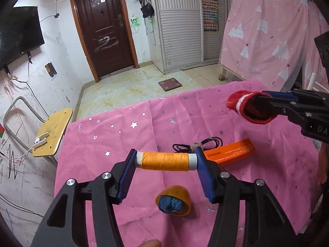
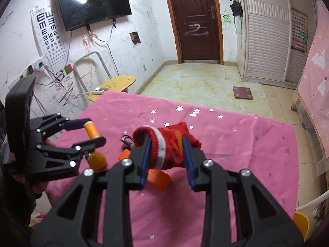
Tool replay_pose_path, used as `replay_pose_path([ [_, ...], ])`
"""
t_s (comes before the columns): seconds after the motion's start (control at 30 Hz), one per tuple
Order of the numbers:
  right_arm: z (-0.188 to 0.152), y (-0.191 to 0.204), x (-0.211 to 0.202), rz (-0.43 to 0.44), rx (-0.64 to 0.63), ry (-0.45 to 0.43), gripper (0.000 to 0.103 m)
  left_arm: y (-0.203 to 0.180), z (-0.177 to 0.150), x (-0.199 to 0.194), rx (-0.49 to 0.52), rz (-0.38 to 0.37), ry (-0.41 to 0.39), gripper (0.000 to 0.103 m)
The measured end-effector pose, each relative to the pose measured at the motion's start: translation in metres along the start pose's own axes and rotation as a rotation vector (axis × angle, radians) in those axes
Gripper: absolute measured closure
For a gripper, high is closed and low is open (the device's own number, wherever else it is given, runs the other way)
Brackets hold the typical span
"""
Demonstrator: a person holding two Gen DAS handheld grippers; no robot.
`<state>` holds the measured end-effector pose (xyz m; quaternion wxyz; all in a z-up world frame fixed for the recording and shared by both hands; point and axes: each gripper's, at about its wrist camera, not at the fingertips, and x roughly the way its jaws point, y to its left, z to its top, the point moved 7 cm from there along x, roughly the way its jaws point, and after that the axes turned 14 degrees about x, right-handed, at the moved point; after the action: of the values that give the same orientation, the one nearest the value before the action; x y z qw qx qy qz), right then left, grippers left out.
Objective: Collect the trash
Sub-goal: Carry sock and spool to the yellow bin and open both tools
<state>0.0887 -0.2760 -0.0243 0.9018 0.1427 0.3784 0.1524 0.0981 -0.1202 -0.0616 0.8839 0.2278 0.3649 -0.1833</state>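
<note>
My left gripper (image 1: 165, 160) is shut on an orange thread spool (image 1: 165, 161), gripping it end to end and holding it above the pink star-print tablecloth (image 1: 115, 135). The same spool (image 2: 92, 131) shows in the right wrist view between the left gripper's fingers (image 2: 90, 131). My right gripper (image 2: 166, 150) is shut on a red sock with a white stripe (image 2: 164, 146), lifted off the cloth; it appears at the right as the sock (image 1: 244, 107). On the cloth lie an orange box (image 1: 232, 153), a yellow half-shell holding blue knit (image 1: 173, 203) and a black cable (image 1: 197, 144).
A yellow chair (image 1: 52, 135) with a white power strip stands left of the table. A dark scale (image 1: 170, 84) lies on the tiled floor before the brown door (image 1: 104, 33). A pink curtain (image 1: 267, 30) hangs at the right. A television (image 2: 92, 2) is on the wall.
</note>
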Motion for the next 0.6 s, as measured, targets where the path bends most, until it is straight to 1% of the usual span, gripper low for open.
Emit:
replay_pose_path([
  [0.17,-0.001,-0.011,-0.016,-0.004,0.019,-0.024,0.075,-0.009,0.012,-0.013,-0.010,0.024,-0.026,0.053],
  [0.4,-0.006,-0.035,-0.042,-0.017,0.057,-0.061,0.075,-0.022,0.028,-0.025,-0.063,0.040,-0.043,0.053],
  [0.6,-0.011,-0.060,-0.063,-0.034,0.098,-0.092,0.075,-0.045,0.043,-0.030,-0.061,0.025,-0.056,0.053],
])
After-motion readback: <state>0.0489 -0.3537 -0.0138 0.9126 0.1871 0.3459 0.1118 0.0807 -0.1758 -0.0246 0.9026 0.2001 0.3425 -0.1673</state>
